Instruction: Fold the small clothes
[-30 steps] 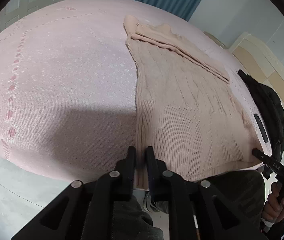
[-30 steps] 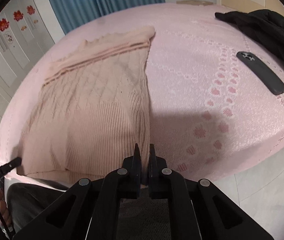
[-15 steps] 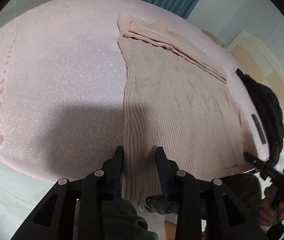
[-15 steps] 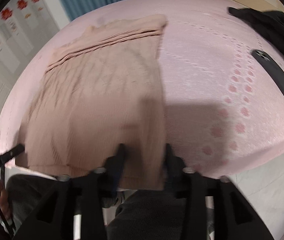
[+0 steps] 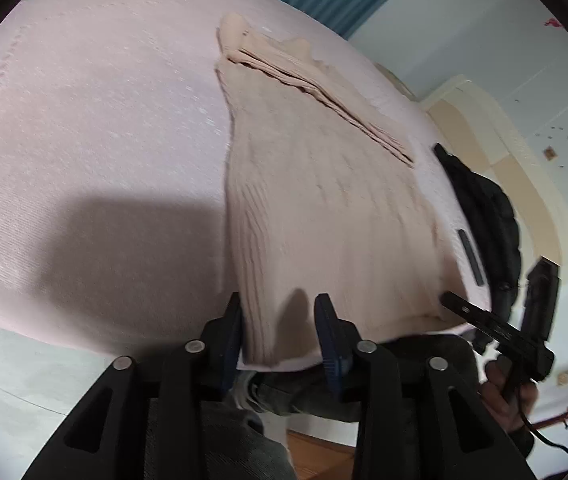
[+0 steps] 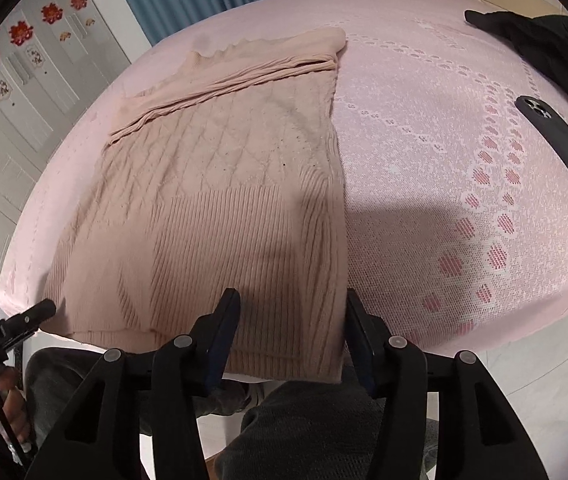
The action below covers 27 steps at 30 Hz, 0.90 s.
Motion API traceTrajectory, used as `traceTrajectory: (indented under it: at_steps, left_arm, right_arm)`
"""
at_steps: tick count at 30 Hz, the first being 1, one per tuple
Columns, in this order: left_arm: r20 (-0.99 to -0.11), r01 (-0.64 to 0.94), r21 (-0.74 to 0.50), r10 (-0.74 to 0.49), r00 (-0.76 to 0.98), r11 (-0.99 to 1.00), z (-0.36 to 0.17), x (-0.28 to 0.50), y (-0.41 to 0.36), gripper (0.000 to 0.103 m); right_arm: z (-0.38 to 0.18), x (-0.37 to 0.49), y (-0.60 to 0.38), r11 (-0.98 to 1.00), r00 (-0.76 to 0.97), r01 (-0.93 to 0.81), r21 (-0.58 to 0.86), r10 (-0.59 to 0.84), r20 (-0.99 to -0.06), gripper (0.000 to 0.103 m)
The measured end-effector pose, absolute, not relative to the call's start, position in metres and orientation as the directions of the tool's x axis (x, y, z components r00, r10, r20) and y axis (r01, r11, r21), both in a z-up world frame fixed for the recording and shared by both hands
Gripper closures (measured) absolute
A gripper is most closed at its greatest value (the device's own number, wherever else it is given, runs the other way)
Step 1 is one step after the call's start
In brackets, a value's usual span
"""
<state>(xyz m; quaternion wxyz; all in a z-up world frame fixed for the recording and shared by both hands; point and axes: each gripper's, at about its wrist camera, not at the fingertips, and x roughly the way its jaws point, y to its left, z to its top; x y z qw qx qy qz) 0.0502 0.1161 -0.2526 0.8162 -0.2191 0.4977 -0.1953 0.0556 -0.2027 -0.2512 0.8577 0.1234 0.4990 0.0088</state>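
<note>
A beige knit sweater (image 5: 324,208) lies flat on the pink bedspread (image 5: 96,128), hem toward me, sleeves folded across the top. In the right wrist view the sweater (image 6: 224,200) fills the left half of the bed. My left gripper (image 5: 278,320) is open, its fingers either side of the hem's left corner, which hangs over the bed edge. My right gripper (image 6: 290,320) is open wide, its fingers straddling the hem's right corner. Neither grips the cloth. The right gripper's tip also shows in the left wrist view (image 5: 480,316), the left gripper's tip in the right wrist view (image 6: 24,320).
A black jacket (image 6: 544,40) lies at the bed's far right, and a dark phone (image 6: 560,144) lies on the bedspread (image 6: 444,120) beside it. My legs and the floor are below the bed edge. Blue curtains hang behind.
Both grippers were shut on the hem corners one second ago and have opened, letting the sweater go. The hem now rests at the bed edge. Both grippers drew back slightly.
</note>
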Motion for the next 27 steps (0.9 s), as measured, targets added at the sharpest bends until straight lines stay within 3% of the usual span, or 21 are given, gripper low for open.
traceTrajectory:
  at_steps: [10,19,21,27]
  left_arm:
    - [-0.694,0.025,-0.613,-0.554,0.459,0.789,-0.256,0.069,0.113,0.067]
    - [-0.732,0.033,-0.523,-0.468,0.495,0.852,-0.248,0.078,0.095,0.067]
    - [-0.743,0.045,-0.493,-0.447,0.499,0.869,-0.246,0.076,0.094,0.068]
    - [-0.743,0.041,-0.481,-0.432,0.512,0.876,-0.247,0.071,0.102,0.068]
  right_arm:
    - [-0.252,0.055,-0.206,0.965,0.506,0.11,0.239,0.153,-0.849,0.051]
    - [-0.252,0.058,-0.218,0.941,0.52,0.094,0.325,0.232,-0.822,0.052]
    - [-0.251,0.06,-0.222,0.939,0.522,0.113,0.324,0.221,-0.824,0.065]
    - [-0.246,0.066,-0.21,0.952,0.53,0.106,0.286,0.189,-0.827,0.069]
